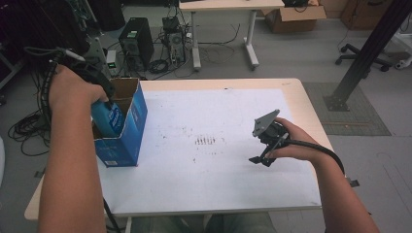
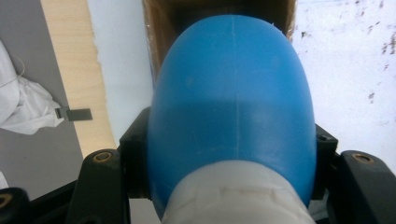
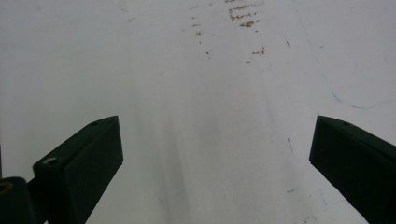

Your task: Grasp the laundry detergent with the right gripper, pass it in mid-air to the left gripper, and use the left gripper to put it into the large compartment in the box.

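A blue bottle (image 1: pixel 109 119) with a white cap hangs bottom-down in the mouth of an open blue cardboard box (image 1: pixel 127 138) at the table's left edge. My left gripper (image 1: pixel 103 94) is shut on it. In the left gripper view the blue bottle (image 2: pixel 231 102) sits between the jaws with its white cap nearest the camera, and the box's brown inside (image 2: pixel 219 9) lies beyond. My right gripper (image 1: pixel 260 160) rests low over the white sheet (image 1: pixel 214 145) at the right. The right gripper view has the right gripper (image 3: pixel 217 163) open over the bare white sheet (image 3: pixel 210 93).
The white sheet carries small brown marks (image 1: pixel 205 141) near its middle. Wooden table edges (image 1: pixel 311 111) frame it. On the floor beyond stand computer towers (image 1: pixel 136 41), cables, another desk (image 1: pixel 223 6), cardboard boxes (image 1: pixel 294 17) and a black post (image 1: pixel 364 53).
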The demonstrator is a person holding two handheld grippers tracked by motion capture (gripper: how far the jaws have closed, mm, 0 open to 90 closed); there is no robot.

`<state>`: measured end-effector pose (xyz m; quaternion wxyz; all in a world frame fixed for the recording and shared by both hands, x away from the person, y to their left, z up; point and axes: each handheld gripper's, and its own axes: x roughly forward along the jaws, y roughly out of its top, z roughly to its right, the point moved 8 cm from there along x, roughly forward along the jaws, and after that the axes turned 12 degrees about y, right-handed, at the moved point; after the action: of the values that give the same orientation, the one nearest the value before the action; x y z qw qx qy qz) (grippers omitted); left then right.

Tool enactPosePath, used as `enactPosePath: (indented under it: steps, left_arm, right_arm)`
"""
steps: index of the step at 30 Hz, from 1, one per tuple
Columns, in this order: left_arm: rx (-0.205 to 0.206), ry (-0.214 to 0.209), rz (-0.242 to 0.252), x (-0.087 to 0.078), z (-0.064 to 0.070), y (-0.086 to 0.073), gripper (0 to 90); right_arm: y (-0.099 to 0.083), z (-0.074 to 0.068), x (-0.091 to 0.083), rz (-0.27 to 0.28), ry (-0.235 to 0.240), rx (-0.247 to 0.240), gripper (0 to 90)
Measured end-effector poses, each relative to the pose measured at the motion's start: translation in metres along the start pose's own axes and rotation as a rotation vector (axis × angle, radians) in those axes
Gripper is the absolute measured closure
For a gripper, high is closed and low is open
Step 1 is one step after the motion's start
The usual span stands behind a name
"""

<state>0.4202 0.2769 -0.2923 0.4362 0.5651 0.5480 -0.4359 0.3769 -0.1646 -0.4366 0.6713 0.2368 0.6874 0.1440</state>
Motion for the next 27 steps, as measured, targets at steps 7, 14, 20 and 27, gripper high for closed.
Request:
enactPosePath:
  steps: [7, 14, 20, 27]
  left_arm:
    - [-0.001, 0.001, -0.012, 0.019, 0.004, 0.001, 38.5]
    - [-0.003, 0.003, -0.015, 0.031, 0.006, 0.001, 38.4]
    - [0.002, 0.007, -0.019, 0.044, 0.007, 0.001, 38.4]
    - [0.005, 0.004, -0.02, 0.058, 0.012, 0.003, 38.4]
  right_arm:
    - [-0.002, 0.0, 0.003, 0.004, 0.004, 0.007, 2.7]
    - [-0.002, 0.0, 0.007, 0.003, 0.011, 0.004, 2.8]
    - [-0.003, -0.001, 0.007, 0.002, 0.013, 0.005, 2.7]
    - [-0.003, -0.001, 0.007, 0.0, 0.014, -0.001, 2.7]
